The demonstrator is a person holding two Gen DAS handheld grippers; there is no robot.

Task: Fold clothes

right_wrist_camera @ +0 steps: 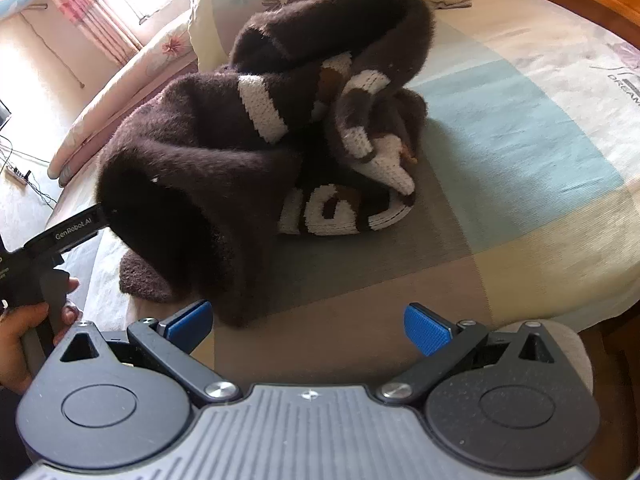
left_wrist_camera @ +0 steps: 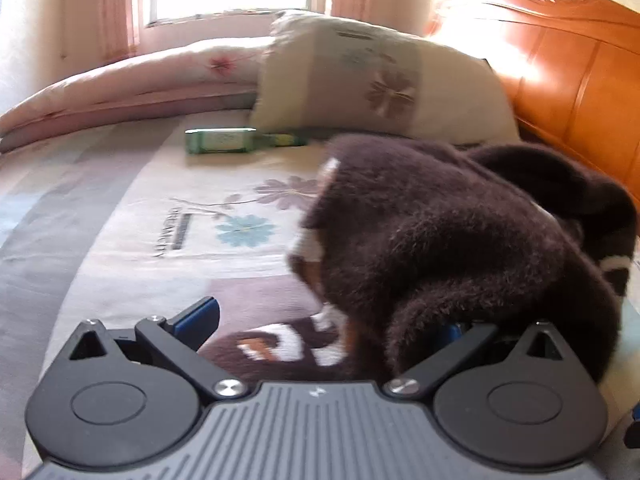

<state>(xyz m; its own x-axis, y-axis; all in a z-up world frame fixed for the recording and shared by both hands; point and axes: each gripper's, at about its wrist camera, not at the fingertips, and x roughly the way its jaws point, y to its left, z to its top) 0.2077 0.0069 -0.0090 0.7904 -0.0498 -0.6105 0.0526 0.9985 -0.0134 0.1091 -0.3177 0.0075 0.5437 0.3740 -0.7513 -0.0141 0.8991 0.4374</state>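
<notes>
A fuzzy dark brown sweater [left_wrist_camera: 440, 232] with white knitted lettering lies bunched on the bedsheet [left_wrist_camera: 120, 216]. My left gripper [left_wrist_camera: 326, 322] is open. Its left blue pad [left_wrist_camera: 200, 316] is bare, while its right finger is buried under a raised fold of the sweater. In the right wrist view the sweater [right_wrist_camera: 208, 152] is heaped in the middle, with one side held up where the left gripper's finger [right_wrist_camera: 76, 230] enters it. My right gripper [right_wrist_camera: 310, 324] is open just in front of the heap, with nothing between its pads and a hanging fold beside its left pad [right_wrist_camera: 192, 320].
A flowered pillow [left_wrist_camera: 380, 80] and a folded pink quilt [left_wrist_camera: 140, 84] lie at the head of the bed. A green bottle [left_wrist_camera: 224, 140] lies by the pillow. An orange wooden headboard [left_wrist_camera: 580, 80] stands to the right. A hand [right_wrist_camera: 20, 332] holds the left gripper's handle. A power strip [right_wrist_camera: 18, 174] lies on the floor.
</notes>
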